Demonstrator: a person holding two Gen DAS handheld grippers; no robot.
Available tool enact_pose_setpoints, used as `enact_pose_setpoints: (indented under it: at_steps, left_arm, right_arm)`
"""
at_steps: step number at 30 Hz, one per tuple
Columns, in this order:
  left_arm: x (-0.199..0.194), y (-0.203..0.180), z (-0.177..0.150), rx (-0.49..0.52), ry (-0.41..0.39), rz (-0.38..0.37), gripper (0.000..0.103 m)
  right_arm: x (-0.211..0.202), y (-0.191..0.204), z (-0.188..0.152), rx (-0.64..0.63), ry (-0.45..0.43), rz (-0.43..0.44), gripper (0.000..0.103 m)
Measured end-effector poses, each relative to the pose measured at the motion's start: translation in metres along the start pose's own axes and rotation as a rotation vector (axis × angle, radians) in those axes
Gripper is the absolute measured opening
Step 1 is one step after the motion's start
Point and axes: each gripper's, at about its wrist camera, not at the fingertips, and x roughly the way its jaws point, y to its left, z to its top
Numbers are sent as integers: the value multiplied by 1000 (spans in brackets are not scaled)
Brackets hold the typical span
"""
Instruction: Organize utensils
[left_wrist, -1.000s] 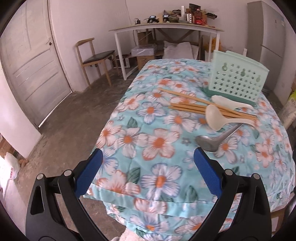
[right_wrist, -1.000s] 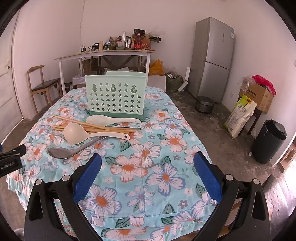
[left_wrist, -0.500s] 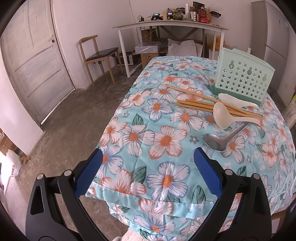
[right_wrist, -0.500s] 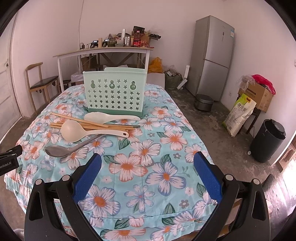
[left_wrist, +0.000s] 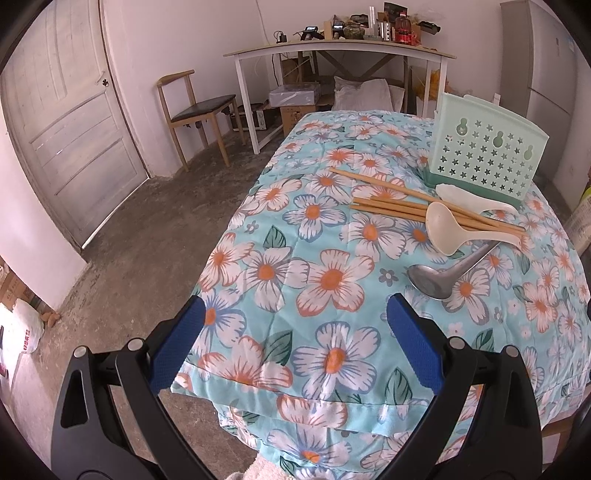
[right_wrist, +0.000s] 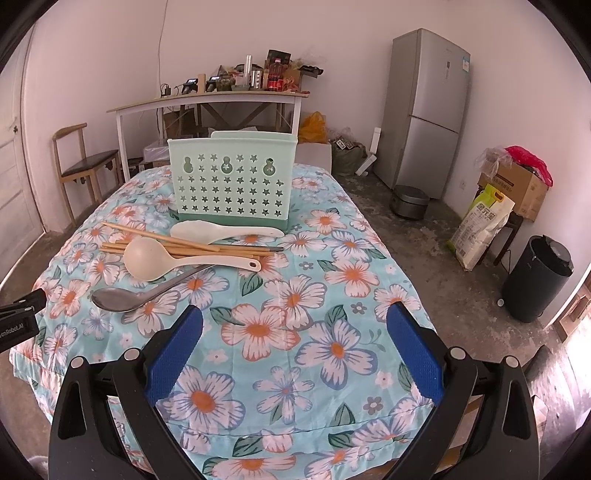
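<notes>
A mint-green perforated utensil holder (right_wrist: 232, 182) (left_wrist: 485, 155) stands upright at the far end of the floral-covered table (right_wrist: 332, 295). In front of it lie a white rice paddle (right_wrist: 221, 230) (left_wrist: 469, 195), several wooden chopsticks (right_wrist: 177, 245) (left_wrist: 399, 206), a cream ladle (right_wrist: 162, 260) (left_wrist: 448, 232) across them, and a metal spoon (right_wrist: 122, 297) (left_wrist: 436, 280) nearest me. My left gripper (left_wrist: 293, 317) hovers open over the table's near corner, left of the spoon. My right gripper (right_wrist: 293, 328) is open over the cloth, right of the utensils, holding nothing.
A wooden chair (left_wrist: 195, 110), a white desk with clutter (left_wrist: 340, 51) and a door (left_wrist: 66, 122) stand beyond the table. A fridge (right_wrist: 424, 110), rice sack (right_wrist: 480, 229), cardboard box (right_wrist: 517, 184) and dark bin (right_wrist: 535, 280) are on the right. The left gripper's body (right_wrist: 18, 317) shows at the left edge.
Both grippers have shifted slightly forward and higher over the table, so the utensils sit lower and nearer in view. Both stay open; nothing on the table has moved.
</notes>
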Motion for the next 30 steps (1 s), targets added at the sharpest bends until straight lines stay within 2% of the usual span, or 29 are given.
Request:
enact_pose_setpoints:
  at_steps: [30]
  left_arm:
    - [-2, -3, -1, 11, -2, -6, 95]
  right_arm:
    - [0, 0, 0, 0, 3, 1, 97]
